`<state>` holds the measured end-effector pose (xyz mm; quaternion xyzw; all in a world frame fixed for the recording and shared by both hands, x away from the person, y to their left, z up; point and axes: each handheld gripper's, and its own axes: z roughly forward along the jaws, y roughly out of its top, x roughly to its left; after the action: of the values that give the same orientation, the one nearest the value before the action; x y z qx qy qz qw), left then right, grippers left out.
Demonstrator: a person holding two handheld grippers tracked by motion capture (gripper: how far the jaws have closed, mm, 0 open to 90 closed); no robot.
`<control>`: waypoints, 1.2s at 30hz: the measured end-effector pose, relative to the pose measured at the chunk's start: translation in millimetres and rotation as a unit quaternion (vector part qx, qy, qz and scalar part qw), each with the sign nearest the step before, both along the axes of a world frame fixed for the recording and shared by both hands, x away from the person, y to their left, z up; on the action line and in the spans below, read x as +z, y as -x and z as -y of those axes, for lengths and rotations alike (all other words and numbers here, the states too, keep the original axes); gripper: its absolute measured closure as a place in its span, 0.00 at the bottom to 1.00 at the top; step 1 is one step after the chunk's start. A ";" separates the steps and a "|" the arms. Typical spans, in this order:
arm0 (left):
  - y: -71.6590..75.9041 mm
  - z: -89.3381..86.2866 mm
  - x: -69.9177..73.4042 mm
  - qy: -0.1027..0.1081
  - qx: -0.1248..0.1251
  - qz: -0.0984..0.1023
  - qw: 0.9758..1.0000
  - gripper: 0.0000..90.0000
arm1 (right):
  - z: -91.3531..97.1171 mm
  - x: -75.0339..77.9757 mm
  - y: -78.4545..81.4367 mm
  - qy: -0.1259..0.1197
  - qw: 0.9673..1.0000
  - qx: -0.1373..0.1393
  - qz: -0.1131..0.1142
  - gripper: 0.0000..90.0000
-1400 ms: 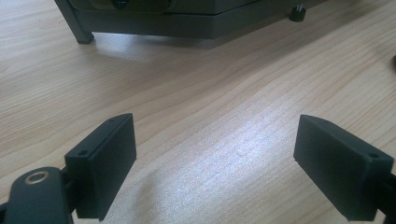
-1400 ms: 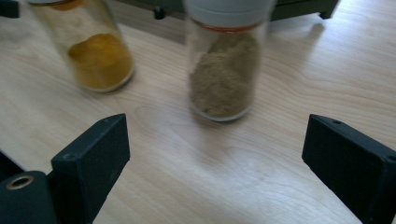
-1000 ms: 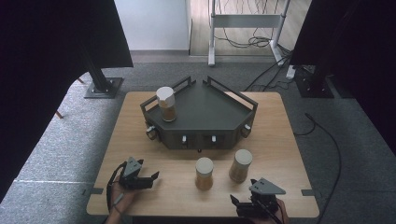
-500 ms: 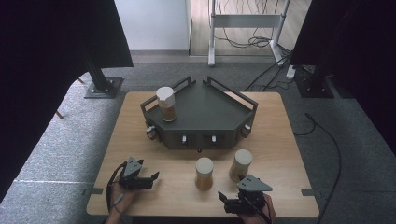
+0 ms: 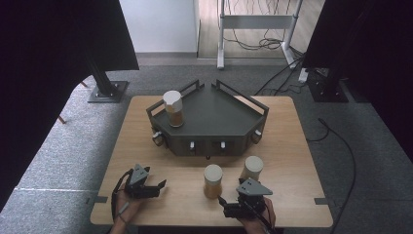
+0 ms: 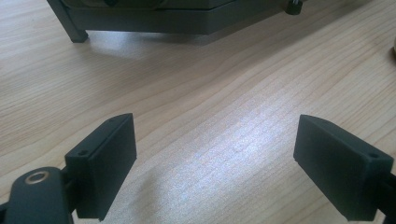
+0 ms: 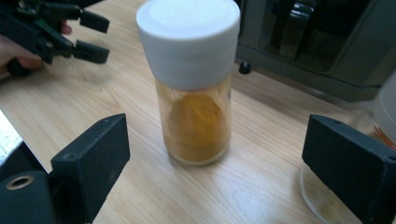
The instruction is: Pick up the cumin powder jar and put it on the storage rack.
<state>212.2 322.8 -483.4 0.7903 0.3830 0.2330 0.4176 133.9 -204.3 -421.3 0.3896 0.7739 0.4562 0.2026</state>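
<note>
Three glass jars with white lids hold brown powder. One jar [image 5: 173, 108] stands on the left corner of a dark five-sided tray [image 5: 219, 117]. The middle jar [image 5: 213, 180] and the right jar [image 5: 251, 168] stand on the wooden table in front of the tray. My right gripper [image 5: 226, 202] is open just behind the middle jar [image 7: 194, 93], which stands ahead between the wide jaws, untouched; the gripper's midpoint [image 7: 217, 140] falls on it. The right jar [image 7: 385, 112] sits beside the right jaw. My left gripper [image 5: 160, 185] rests open at the table's front left, with bare wood between its jaws [image 6: 215, 140].
The tray's front wall [image 6: 163, 21] carries small knobs and raised rails along its edges. My left gripper [image 7: 95, 36] and a hand show at the far left of the right gripper view. Grey carpet, stand feet and cables surround the table [image 5: 292, 146].
My right gripper has moved left along the front edge and now stands behind the middle jar. The left gripper and the jars have kept still.
</note>
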 end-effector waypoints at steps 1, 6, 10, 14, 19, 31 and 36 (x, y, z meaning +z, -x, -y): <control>0.0 0.1 0.1 0.000 0.000 0.000 1.000 0.15 | -0.7 0.0 -1.1 -0.004 1.000 0.001 0.001 0.08; -0.4 0.3 0.2 -0.001 -0.002 -0.001 1.000 0.15 | -7.5 1.1 -6.8 -0.007 1.000 0.009 0.003 0.08; -0.7 0.2 0.4 -0.001 -0.003 -0.002 1.000 0.15 | -12.6 -0.6 -10.9 -0.009 1.000 0.010 0.004 0.08; -0.8 0.3 0.3 -0.001 -0.003 -0.002 1.000 0.15 | -19.3 -3.4 -14.1 -0.010 1.000 0.004 0.011 0.07; -0.8 -0.1 0.3 0.000 -0.003 -0.002 1.000 0.15 | -28.4 -4.7 -18.0 -0.015 1.000 -0.001 0.021 0.07; -1.4 -0.5 0.9 -0.002 -0.005 -0.003 1.000 0.15 | -43.7 -10.6 -25.5 -0.014 0.999 -0.018 0.038 0.14; -1.4 -0.3 1.0 -0.003 -0.006 -0.004 1.000 0.15 | -46.4 -12.1 -27.9 -0.020 0.999 -0.013 0.044 0.21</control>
<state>213.6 323.1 -482.3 0.7945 0.3794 0.2287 0.4154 161.8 -157.9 -433.4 0.3829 0.7500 0.4858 0.2342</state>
